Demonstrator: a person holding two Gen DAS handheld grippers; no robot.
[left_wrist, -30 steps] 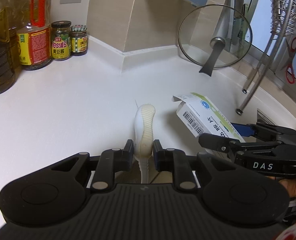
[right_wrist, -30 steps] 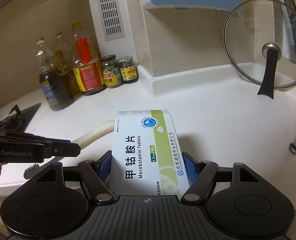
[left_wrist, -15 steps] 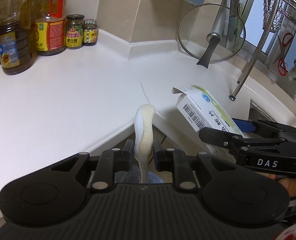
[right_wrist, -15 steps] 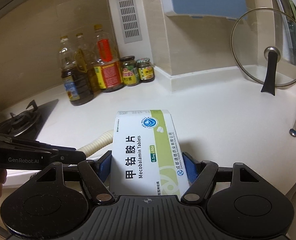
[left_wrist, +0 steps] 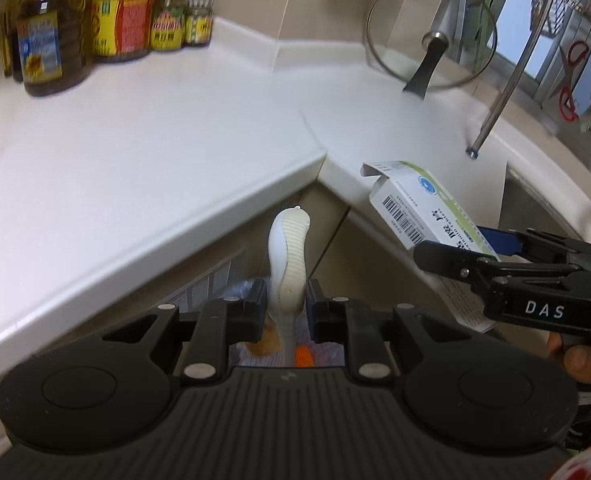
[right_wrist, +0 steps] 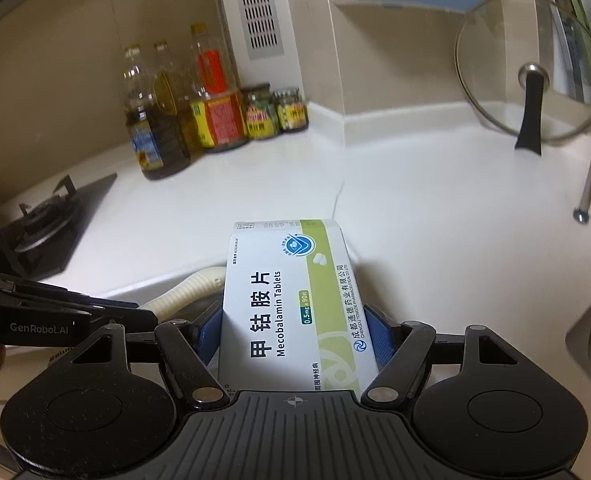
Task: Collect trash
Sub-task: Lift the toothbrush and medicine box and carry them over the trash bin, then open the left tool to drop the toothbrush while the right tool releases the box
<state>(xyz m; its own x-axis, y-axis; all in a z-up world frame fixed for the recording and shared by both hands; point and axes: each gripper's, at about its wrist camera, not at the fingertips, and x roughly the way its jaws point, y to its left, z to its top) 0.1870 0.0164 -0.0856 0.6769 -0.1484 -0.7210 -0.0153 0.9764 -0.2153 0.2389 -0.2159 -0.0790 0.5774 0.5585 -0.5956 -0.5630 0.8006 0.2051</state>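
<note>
We hold a white ribbed toothbrush handle (left_wrist: 288,258) clamped in our left gripper (left_wrist: 286,304), its long axis pointing straight ahead along the fingers. Our right gripper (right_wrist: 295,330) is clamped on a Mecobalamin tablet box (right_wrist: 291,304), also lengthwise. Both pieces hang past the countertop (left_wrist: 143,152) edge. Directly below the left gripper we glimpse what may be a trash bag (left_wrist: 251,354), so the left is nearer to dropping.

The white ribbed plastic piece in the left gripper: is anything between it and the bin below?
Nothing visible blocks it. The white ribbed plastic piece hangs past the white countertop edge, clamped in the left gripper, directly above the bag-lined bin glimpsed between its fingers.
</note>
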